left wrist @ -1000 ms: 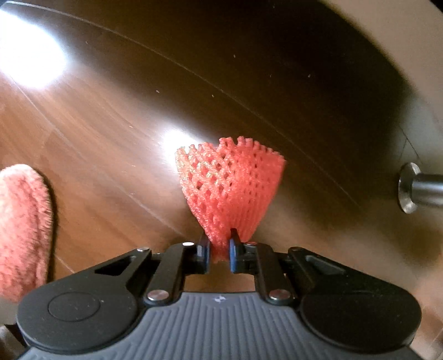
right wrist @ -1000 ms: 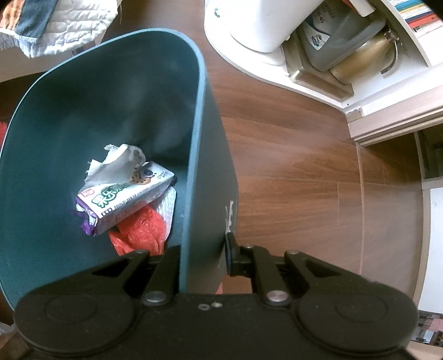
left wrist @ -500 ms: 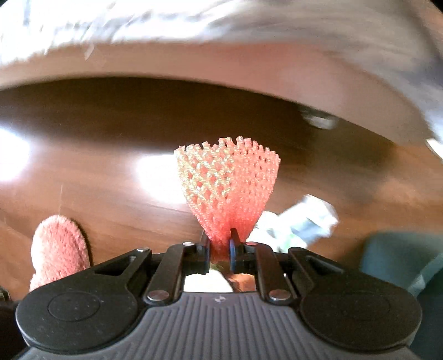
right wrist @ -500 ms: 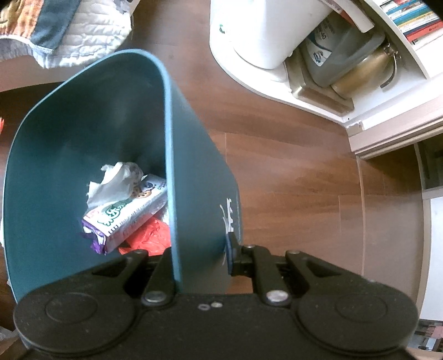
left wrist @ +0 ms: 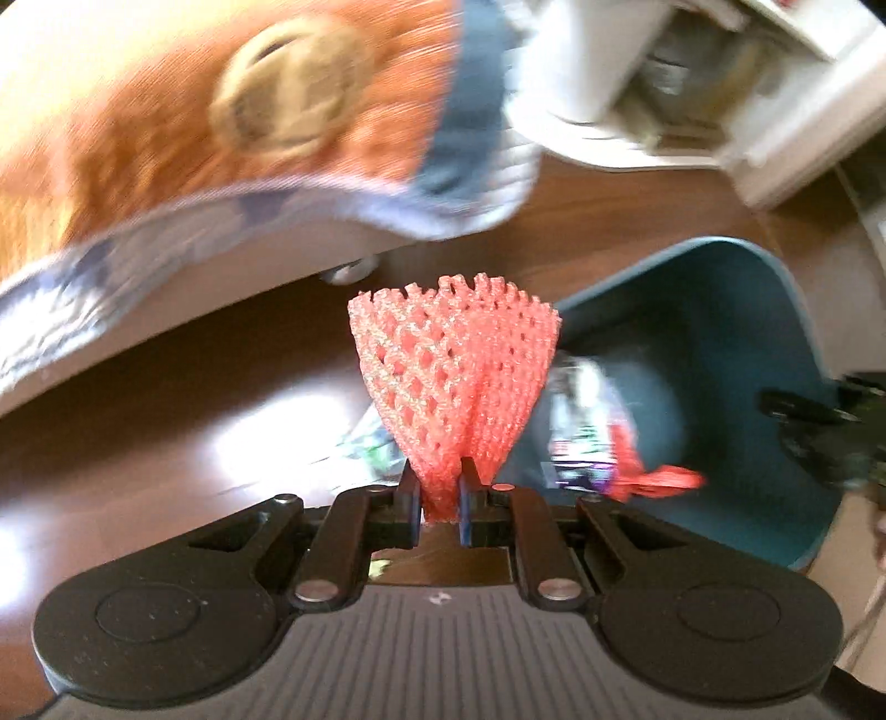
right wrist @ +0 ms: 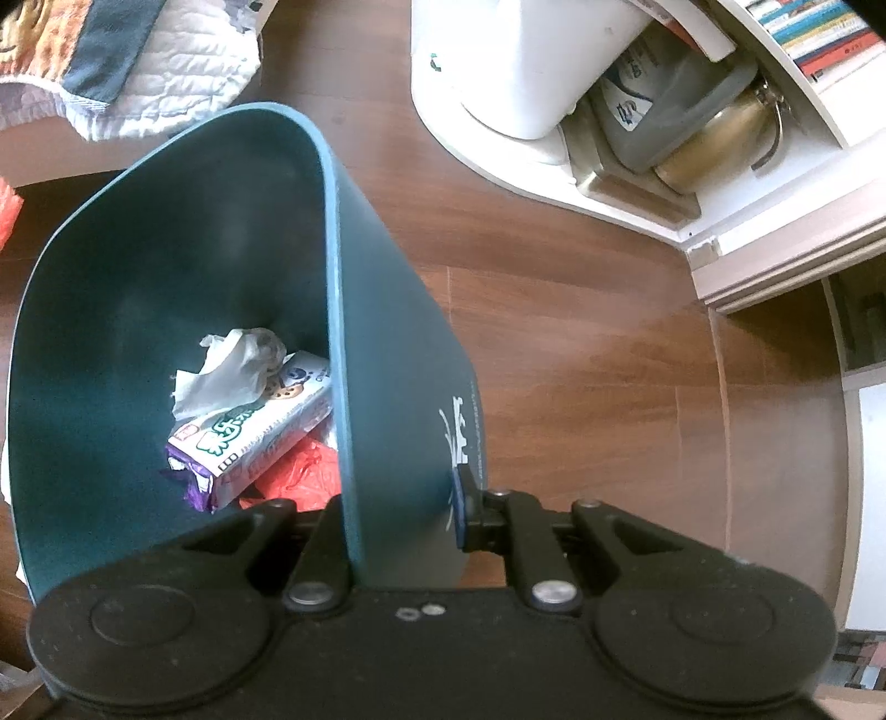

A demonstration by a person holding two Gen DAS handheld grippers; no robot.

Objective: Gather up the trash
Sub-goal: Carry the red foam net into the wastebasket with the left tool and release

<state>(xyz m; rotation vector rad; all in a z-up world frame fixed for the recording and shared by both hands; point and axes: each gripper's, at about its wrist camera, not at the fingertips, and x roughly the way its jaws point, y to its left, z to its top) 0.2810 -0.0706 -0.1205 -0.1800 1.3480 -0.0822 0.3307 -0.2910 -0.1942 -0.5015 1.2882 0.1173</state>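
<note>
My left gripper (left wrist: pixel 438 498) is shut on a red foam net sleeve (left wrist: pixel 454 376), held above the wooden floor just left of the teal trash bin (left wrist: pixel 736 332). My right gripper (right wrist: pixel 404 515) is shut on the bin's wall (right wrist: pixel 398 354), one finger inside and one outside, and it shows dark at the bin's right rim in the left wrist view (left wrist: pixel 819 437). Inside the bin lie a crumpled white tissue (right wrist: pixel 227 371), a snack packet (right wrist: pixel 260 437) and red plastic (right wrist: pixel 299 476). A crumpled wrapper (left wrist: pixel 371 443) lies on the floor behind the net.
A bed edge with an orange and grey quilt (left wrist: pixel 221 122) overhangs the floor at upper left. A white appliance (right wrist: pixel 515 66) and a shelf with a jug and brass pot (right wrist: pixel 681 122) stand beyond the bin. A bookshelf (right wrist: pixel 814 39) is at upper right.
My left gripper has swung right and up with the net, from facing bare floor and a pink slipper to facing the bin. The bin has tilted slightly in my right gripper.
</note>
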